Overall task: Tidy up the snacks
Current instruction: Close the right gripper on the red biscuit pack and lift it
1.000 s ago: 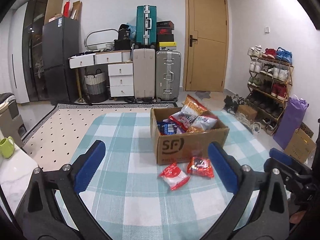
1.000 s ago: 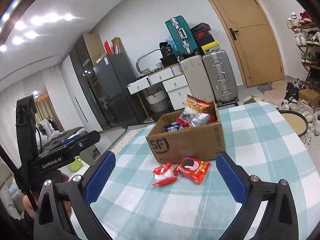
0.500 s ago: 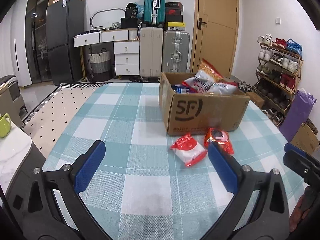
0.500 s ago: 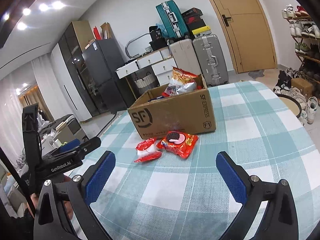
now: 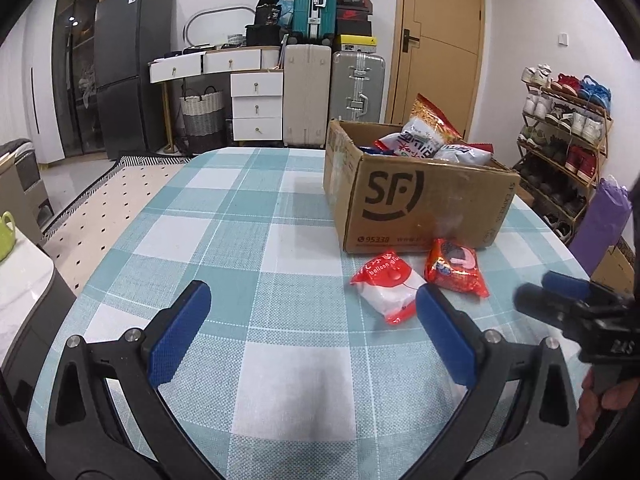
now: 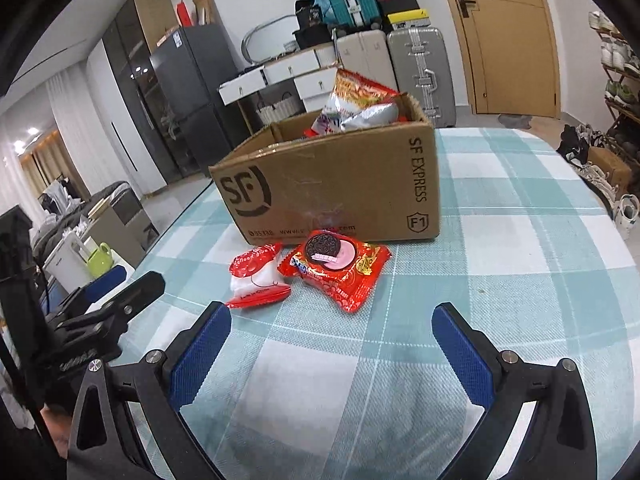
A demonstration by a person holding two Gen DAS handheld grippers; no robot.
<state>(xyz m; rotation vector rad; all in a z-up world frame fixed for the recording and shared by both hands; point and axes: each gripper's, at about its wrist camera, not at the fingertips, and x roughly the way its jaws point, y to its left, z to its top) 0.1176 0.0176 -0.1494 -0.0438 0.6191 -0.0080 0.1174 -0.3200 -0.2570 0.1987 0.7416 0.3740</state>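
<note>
Mostly the sorting looks done: the cardboard box (image 5: pixel 416 196), right of centre in the left wrist view, already holds a heap of snack bags (image 5: pixel 430 138) rising above its rim. Two packets are left on the checked worktop (image 5: pixel 240 240), lying just in front of the box: a red-and-white packet (image 5: pixel 386 290) and a red cookie packet (image 5: pixel 456 267), side by side and about touching. Neither is gripped. The left gripper (image 5: pixel 312 332) has its jaws spread wide and empty over bare cloth; the right gripper (image 6: pixel 330 356) is likewise agape and empty, with the cookie packet (image 6: pixel 340 270) just ahead of it.

The right wrist view shows the cookie picture on the packet face and the box's side lettering, which the left view gives only obliquely. The left view alone shows how much cloth lies bare in the left of the frame.
</note>
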